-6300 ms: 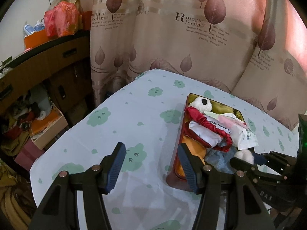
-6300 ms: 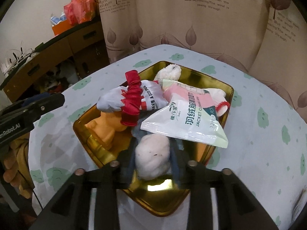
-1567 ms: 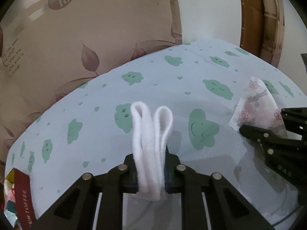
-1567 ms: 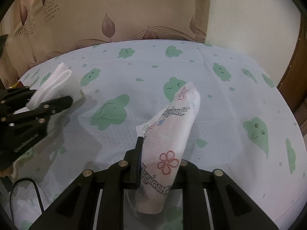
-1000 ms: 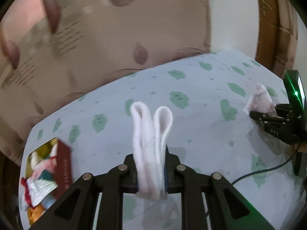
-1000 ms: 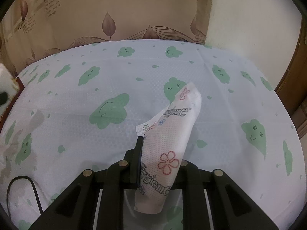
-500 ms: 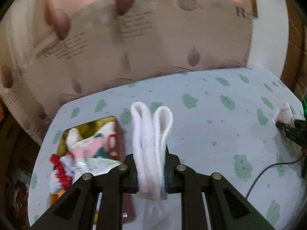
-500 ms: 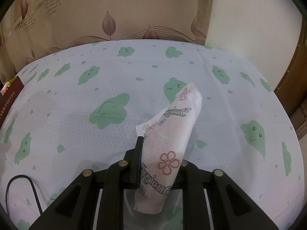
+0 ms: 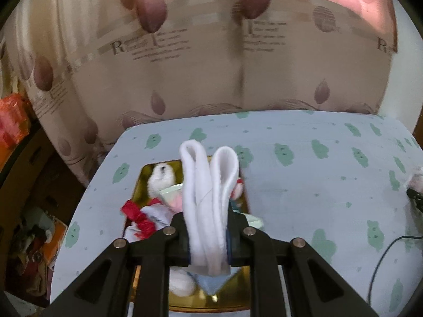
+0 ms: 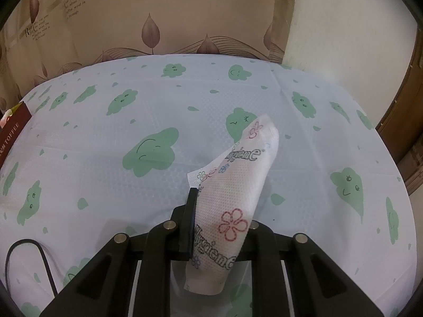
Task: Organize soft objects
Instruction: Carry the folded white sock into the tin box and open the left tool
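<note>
Left gripper jaws pinching folded white cloth, loops upright above gold tray; right gripper jaws clamping tissue pack, long axis tilted up-right over table

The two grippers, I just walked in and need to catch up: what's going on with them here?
A person is sorting soft things with two handheld grippers. The left gripper is shut on a folded white fleece cloth, held above the gold tray piled with plush toys and packets. The right gripper is shut on a flower-printed tissue packet over the cloud-print tablecloth, away from the tray.
</note>
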`<state>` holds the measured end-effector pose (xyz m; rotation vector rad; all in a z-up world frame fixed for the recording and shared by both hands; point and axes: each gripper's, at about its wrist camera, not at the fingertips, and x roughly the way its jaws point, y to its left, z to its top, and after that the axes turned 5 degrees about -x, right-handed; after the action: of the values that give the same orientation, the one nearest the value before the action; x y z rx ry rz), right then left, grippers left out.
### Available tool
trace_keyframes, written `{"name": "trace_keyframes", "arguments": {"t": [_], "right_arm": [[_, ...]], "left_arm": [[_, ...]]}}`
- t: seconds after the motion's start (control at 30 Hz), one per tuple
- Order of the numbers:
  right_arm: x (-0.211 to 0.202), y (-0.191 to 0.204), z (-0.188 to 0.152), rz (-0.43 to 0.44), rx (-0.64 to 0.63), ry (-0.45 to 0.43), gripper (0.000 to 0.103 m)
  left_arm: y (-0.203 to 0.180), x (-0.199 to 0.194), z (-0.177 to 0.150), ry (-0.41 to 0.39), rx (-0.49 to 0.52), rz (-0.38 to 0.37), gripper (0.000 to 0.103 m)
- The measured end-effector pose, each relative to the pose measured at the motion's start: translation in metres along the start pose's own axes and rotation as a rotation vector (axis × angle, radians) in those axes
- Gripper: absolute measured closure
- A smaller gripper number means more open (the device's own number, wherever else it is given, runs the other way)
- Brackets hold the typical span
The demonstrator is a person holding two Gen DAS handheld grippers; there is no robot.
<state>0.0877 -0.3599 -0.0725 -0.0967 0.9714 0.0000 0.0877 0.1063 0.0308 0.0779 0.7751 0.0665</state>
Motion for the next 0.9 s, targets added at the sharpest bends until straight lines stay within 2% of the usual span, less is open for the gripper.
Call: {"name": "trace_keyframes", "arguments": {"t": [0.2,0.43,0.73,0.8,0.87,0.9], "right_arm": [[0.0,0.0,0.0,-0.004,-0.004,0.0,0.087],[0.0,-0.001,0.0,-0.007,-0.007,0.0,0.087],[0.0,0.002,0.0,-0.021,-0.017,0.001,0.086],[-0.001,0.003,0.0,-0.023,-0.019,0.001,0.086],[-0.001,0.003,0.0,-0.02,-0.016,0.001,0.086],[-0.001,0.003,0.0,-0.019,-0.015,0.001,0.086]], "left_arm": [[0.029,0.016,-0.003,0.024,-0.052,0.023,0.086],[0.051,0.038,-0.001,0.036,-0.063,0.036,0.086],[0.062,0.065,-0.002,0.064,-0.053,0.036,0.083],[0.063,0.068,-0.002,0.069,-0.06,0.027,0.079],[0.065,0.071,-0.002,0.077,-0.064,0.014,0.064],[0.065,0.072,-0.002,0.082,-0.064,0.01,0.06]]}}
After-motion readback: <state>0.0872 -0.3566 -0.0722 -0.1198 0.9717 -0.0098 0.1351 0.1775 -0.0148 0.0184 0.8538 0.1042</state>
